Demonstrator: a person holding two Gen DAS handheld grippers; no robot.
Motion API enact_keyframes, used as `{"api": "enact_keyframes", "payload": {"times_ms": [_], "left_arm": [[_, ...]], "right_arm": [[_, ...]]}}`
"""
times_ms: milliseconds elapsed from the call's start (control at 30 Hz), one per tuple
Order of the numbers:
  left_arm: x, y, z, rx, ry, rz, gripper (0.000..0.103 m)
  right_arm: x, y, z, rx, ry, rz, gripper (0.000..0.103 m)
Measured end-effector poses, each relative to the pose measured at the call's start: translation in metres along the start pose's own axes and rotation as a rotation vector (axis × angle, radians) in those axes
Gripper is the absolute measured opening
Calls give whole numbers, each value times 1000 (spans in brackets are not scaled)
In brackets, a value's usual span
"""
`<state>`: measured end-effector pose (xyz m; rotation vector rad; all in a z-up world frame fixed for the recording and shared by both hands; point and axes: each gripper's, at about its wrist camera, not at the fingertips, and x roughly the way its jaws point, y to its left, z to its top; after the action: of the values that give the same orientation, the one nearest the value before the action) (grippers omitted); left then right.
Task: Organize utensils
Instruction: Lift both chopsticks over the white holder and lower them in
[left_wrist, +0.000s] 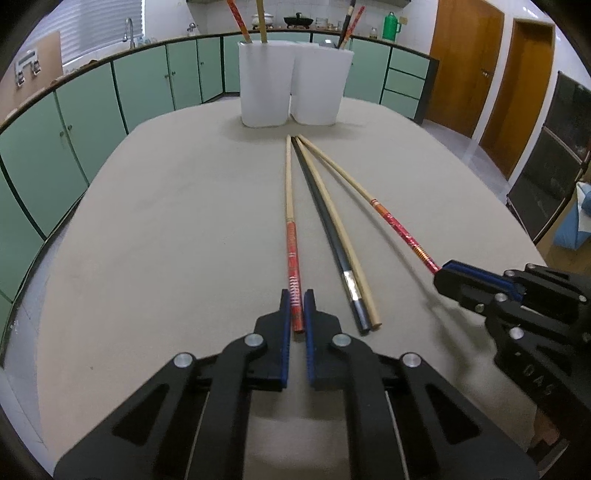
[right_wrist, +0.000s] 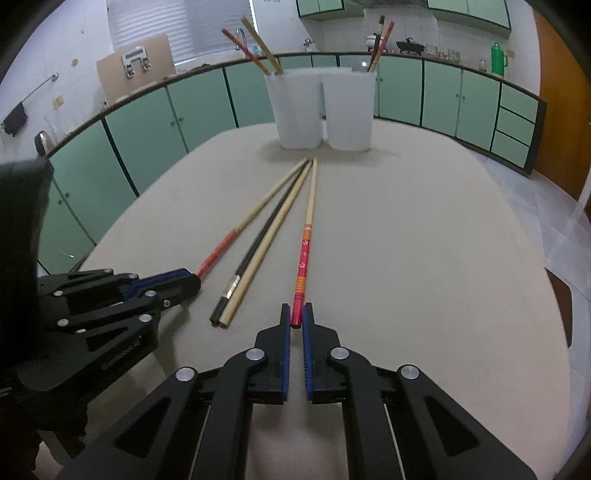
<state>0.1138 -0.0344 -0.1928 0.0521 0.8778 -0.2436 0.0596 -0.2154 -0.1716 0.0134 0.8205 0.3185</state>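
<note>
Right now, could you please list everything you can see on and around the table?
table: one, beige, under everything.
white holders: two, side by side at the far end, each with two chopsticks standing in it.
red-handled chopsticks: two, outermost of the four lying on the table.
black chopstick: one, lying in the middle.
plain wooden chopstick: one, beside the black one.
green cabinets: a row behind the table.
green flask: one, on the far counter.
left tongs: shut on one red handle.
right tongs: shut on the other.
</note>
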Motion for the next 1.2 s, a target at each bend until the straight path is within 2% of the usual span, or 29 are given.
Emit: {"api": "enact_keyframes", "payload": {"times_ms": [400, 700, 900, 1200], "left_arm": [[-65, 6, 39, -2, -172, 10, 5], [-108, -1, 87, 57, -309, 0, 5], [-119, -6, 121, 92, -359, -13, 5], [-135, -10, 148, 116, -394, -65, 5]], "right_arm": [[-51, -11, 42, -10, -124, 12, 6], [-82, -9, 97, -69, -215, 16, 6], [-95, -5, 139, -102, -259, 32, 6], [-109, -1, 187, -195, -289, 50, 6]]}}
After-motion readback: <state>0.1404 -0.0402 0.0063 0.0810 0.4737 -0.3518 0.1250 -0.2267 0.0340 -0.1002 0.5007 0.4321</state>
